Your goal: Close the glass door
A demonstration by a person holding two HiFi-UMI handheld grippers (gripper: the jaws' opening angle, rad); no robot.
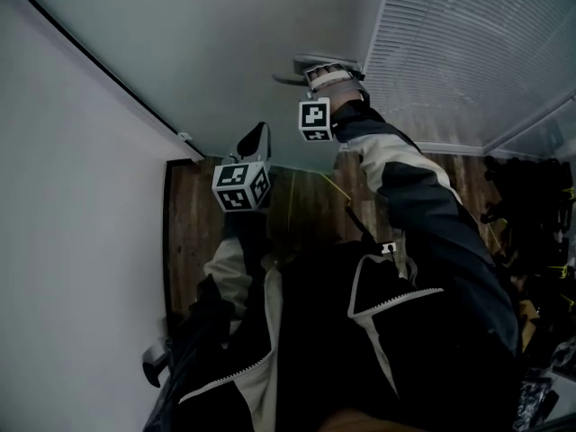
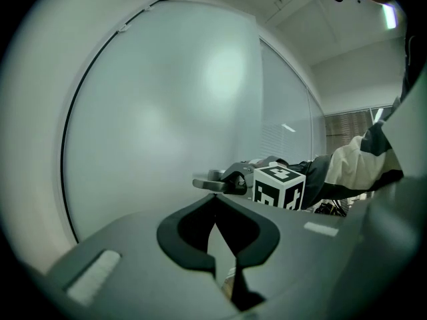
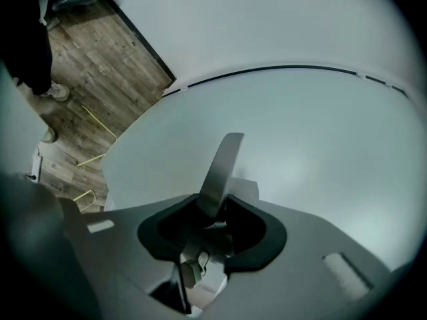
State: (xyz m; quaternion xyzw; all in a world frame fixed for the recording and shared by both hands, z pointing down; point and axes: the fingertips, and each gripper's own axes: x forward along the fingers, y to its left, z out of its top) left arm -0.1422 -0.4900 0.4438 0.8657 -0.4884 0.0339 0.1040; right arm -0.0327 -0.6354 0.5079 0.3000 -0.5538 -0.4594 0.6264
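The frosted glass door (image 1: 225, 43) fills the space ahead of me. Its metal lever handle (image 1: 301, 66) sticks out at the upper middle of the head view. My right gripper (image 1: 317, 68) is at the handle, and in the right gripper view the handle (image 3: 223, 165) runs between the jaws of my right gripper (image 3: 215, 209), which is shut on it. My left gripper (image 1: 256, 138) hovers lower left of the handle, apart from the door. In the left gripper view my left gripper (image 2: 213, 202) has its tips together, holding nothing, and points at the door (image 2: 167, 112) with the handle (image 2: 210, 183) just beyond.
A white wall (image 1: 72, 241) with a black frame strip (image 1: 99, 61) borders the door on the left. Slatted blinds (image 1: 468, 52) show on the right. Wooden floor (image 1: 306, 205) lies below, with dark clutter (image 1: 531, 205) at the right edge.
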